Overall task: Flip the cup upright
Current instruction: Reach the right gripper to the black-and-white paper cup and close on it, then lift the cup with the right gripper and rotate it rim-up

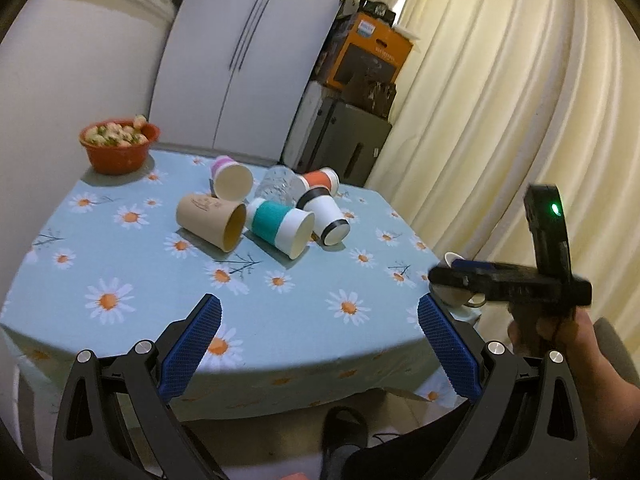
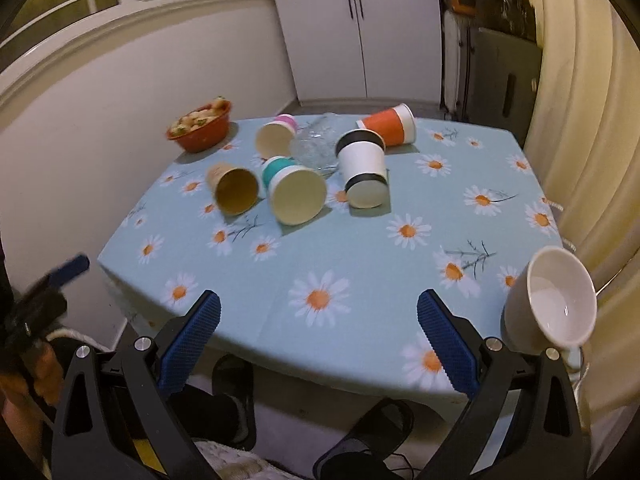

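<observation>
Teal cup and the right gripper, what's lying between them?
Only bare daisy tablecloth, seen in the right wrist view, lies between the teal cup and the open right gripper.

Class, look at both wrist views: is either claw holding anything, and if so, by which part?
Nothing is held. The left claw and right claw are both open and empty, short of the tipped cups; the beige mug lies untouched.

Left gripper [image 1: 319, 344] held level, jaws spread wide, nothing between the blue pads [image 1: 191, 350]. Right gripper [image 2: 319, 344] likewise wide apart and empty; its holder's right hand [image 1: 560, 332] grips the handle.
</observation>
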`<move>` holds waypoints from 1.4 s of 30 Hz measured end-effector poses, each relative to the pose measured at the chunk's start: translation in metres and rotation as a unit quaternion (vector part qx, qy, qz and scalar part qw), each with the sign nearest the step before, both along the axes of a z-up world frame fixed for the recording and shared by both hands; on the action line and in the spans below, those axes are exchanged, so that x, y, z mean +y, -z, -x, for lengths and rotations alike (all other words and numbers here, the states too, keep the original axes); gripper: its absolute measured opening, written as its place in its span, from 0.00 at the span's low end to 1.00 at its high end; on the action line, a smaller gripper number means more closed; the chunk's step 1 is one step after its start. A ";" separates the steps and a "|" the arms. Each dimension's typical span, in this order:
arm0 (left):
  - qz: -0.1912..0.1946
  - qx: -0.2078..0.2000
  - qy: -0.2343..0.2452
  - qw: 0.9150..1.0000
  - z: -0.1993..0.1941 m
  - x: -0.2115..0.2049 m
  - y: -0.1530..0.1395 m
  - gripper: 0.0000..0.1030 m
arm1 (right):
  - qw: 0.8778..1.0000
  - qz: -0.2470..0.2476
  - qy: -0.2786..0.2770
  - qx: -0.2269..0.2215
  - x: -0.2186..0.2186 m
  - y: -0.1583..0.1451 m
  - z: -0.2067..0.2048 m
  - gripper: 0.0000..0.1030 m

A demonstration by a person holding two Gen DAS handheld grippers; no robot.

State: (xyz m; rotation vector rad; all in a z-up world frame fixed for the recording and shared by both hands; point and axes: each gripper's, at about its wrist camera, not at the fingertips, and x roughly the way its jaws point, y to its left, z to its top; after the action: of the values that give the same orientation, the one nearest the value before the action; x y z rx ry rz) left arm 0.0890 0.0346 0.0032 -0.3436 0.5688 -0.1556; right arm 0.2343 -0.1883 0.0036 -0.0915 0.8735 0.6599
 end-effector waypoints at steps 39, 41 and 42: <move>0.101 0.114 -0.007 0.988 -0.136 0.042 0.043 0.93 | 0.960 0.158 -0.056 0.225 0.124 0.076 -0.263 0.66; 0.082 0.114 -0.025 0.990 -0.134 0.042 0.042 0.93 | 0.958 0.161 -0.057 0.229 0.125 0.080 -0.263 0.65; 0.075 0.114 -0.030 0.990 -0.133 0.042 0.041 0.93 | 0.958 0.161 -0.057 0.229 0.126 0.080 -0.263 0.65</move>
State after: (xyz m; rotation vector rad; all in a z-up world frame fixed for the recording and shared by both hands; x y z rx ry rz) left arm 0.2216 0.0770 -0.0380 -0.5282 0.7740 -0.1024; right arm 0.4971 -0.0624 -0.0763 -0.2919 1.4289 0.6513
